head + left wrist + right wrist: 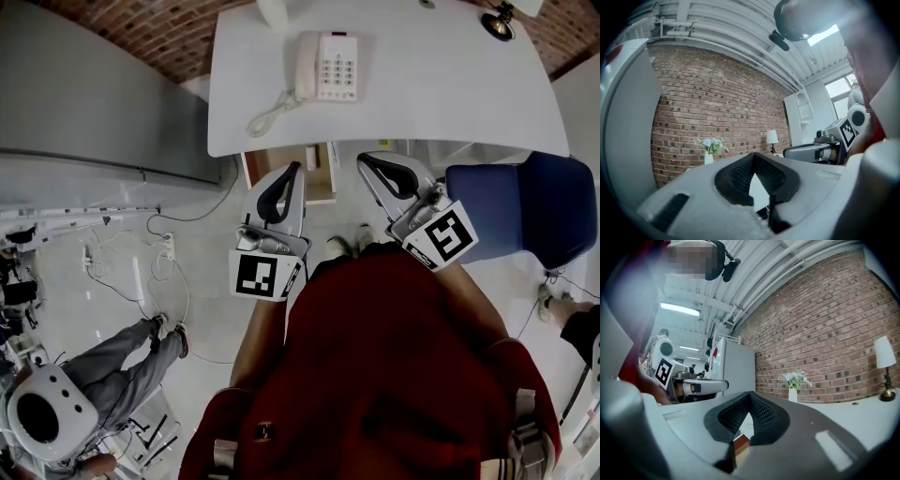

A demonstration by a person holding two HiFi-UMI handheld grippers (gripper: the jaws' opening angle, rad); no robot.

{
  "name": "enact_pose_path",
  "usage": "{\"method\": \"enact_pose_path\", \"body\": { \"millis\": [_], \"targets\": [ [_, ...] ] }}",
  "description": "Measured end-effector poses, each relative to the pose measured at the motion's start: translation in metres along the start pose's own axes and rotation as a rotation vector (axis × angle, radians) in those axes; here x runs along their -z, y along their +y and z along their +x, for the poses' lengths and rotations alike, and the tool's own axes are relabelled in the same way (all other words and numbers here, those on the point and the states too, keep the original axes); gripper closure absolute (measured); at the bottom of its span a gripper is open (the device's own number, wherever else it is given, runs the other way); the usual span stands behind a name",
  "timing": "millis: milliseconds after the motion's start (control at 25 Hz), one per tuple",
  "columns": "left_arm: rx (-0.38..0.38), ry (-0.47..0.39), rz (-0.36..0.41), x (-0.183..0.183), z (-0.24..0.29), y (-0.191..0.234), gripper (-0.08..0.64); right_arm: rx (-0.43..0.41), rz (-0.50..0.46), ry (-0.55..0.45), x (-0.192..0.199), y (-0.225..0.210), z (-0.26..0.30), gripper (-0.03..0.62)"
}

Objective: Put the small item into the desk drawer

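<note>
Hovering shut and empty at the open drawer

Both tools hang just off the front edge of the desk (422, 103), pointed toward it. The left gripper (292, 171) has its jaws pressed fully together, tips meeting, with nothing caught in them. The right gripper (367, 161) looks the same in its own view: tips touching, only a bare wedge of gap behind them, no object held.

Under the desk's front edge the drawer (319, 199) stands pulled out, its brown rim showing between the two tools. A small pale item (310, 157) lies inside it, close beneath the desk edge. It is too small to say for certain what it is, but it is most likely the task's thing. On the desk top itself only the phone (328, 66) sits in the part that can be seen.

As a judgement, the placing step seems finished and the closing step is in hand. The next move would call for setting a closed jaw tip or the tool's body squarely against the drawer front and pushing straight in toward the desk, evenly, so that the drawer does not skew on its runners
</note>
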State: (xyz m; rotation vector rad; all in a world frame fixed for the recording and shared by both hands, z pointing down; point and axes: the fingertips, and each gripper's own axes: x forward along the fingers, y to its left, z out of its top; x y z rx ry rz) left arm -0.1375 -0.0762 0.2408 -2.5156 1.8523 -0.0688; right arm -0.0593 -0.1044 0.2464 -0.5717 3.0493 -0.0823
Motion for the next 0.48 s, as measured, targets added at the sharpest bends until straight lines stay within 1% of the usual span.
{"method": "enact_pose_path", "body": {
  "millis": [480],
  "targets": [
    [0.013, 0.005, 0.004, 0.0042, -0.0003, -0.0045, 0.554, 0.012, 0.006, -0.007, 0.0042, 0.0005, -0.0035, 0.581]
  ]
}}
